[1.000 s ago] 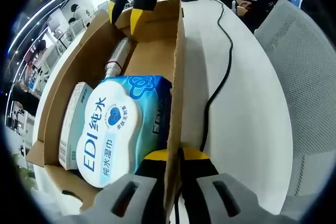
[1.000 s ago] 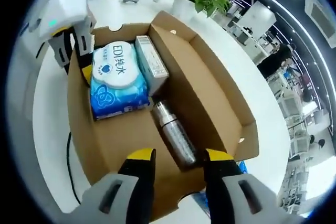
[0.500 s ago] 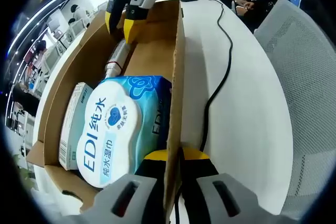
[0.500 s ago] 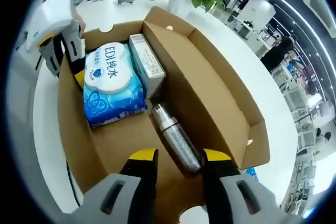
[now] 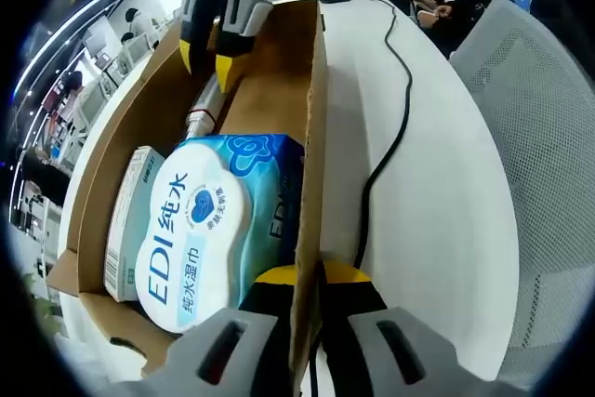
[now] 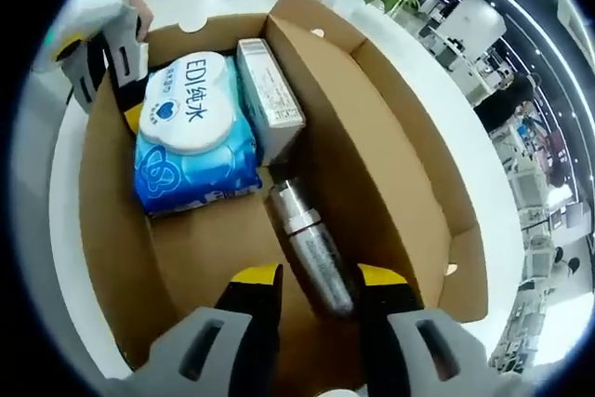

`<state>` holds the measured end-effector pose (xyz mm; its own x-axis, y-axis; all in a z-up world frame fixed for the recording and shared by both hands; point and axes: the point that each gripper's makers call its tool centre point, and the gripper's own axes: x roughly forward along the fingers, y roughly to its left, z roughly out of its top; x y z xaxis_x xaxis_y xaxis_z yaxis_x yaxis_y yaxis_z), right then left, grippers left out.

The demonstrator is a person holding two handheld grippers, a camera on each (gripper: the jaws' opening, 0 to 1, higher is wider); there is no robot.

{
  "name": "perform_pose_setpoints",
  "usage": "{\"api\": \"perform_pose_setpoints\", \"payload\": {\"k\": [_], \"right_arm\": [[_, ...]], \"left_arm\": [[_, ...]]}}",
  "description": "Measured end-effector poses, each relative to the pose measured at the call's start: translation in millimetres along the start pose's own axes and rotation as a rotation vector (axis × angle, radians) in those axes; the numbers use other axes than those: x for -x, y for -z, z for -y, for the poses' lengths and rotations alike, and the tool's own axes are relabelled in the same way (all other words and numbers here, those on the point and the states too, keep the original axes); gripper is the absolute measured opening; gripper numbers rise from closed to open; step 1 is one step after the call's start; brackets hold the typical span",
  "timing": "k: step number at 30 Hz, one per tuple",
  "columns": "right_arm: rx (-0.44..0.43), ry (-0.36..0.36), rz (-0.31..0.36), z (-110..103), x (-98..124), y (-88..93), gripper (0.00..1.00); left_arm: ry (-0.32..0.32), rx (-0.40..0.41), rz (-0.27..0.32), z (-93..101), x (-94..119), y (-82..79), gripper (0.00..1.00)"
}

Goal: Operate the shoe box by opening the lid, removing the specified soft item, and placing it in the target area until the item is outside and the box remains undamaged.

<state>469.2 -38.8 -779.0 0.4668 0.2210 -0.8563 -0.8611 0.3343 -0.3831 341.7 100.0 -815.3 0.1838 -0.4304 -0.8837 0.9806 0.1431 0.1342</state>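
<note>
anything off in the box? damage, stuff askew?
Nothing stands out. The shoe box walls look intact; wet wipes pack, small carton and metal bottle lie flat inside. Left tongs straddle the side wall; right tongs flank the bottle.

An open brown cardboard shoe box (image 6: 390, 127) is sitting on a white table. A soft blue-and-white wet-wipes pack (image 6: 193, 132), printed "EDI", is lying flat inside it at one end, label facing up.
</note>
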Motion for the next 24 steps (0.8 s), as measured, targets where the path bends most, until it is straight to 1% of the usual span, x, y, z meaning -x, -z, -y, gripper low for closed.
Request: {"api": "perform_pose_setpoints", "payload": {"k": [2, 5, 9, 10, 11, 16, 19, 23, 24], "right_arm": [[0.007, -0.005, -0.011, 1, -3, 0.9, 0.29], [0.016, -0.019, -0.024, 0, -8, 3.4, 0.27], [0.003, -0.040, -0.024, 0, -9, 1.4, 0.20], [0.012, -0.042, -0.029, 0, -10, 2.2, 0.20], [0.031, -0.047, -0.050, 1, -12, 5.7, 0.21], [0.017, -0.066, -0.059, 1, -16, 9.0, 0.21], [0.034, -0.077, -0.072, 0, -17, 11.4, 0.19], [0.008, -0.084, -0.090, -3, -16, 12.4, 0.19], [-0.015, -0.103, -0.096, -8, -15, 12.2, 0.18]], "left_arm": [[0.000, -0.001, 0.000, 0.1, 0, -0.1, 0.04], [0.000, -0.001, 0.000, 0.2, 0, 0.3, 0.04], [-0.002, -0.003, 0.001, 0.3, 0, 0.0, 0.04], [-0.001, -0.003, 0.001, 0.3, 0, -0.1, 0.04], [0.000, -0.002, 0.000, 0.3, 0, -0.2, 0.04], [-0.002, -0.003, 0.001, 0.1, -1, -0.5, 0.04], [-0.001, -0.001, 0.001, -0.3, -1, -1.0, 0.04], [-0.001, 0.000, 0.001, -0.6, -1, -1.0, 0.04], [-0.001, 0.000, 0.001, -0.6, -1, -1.1, 0.04]]}}
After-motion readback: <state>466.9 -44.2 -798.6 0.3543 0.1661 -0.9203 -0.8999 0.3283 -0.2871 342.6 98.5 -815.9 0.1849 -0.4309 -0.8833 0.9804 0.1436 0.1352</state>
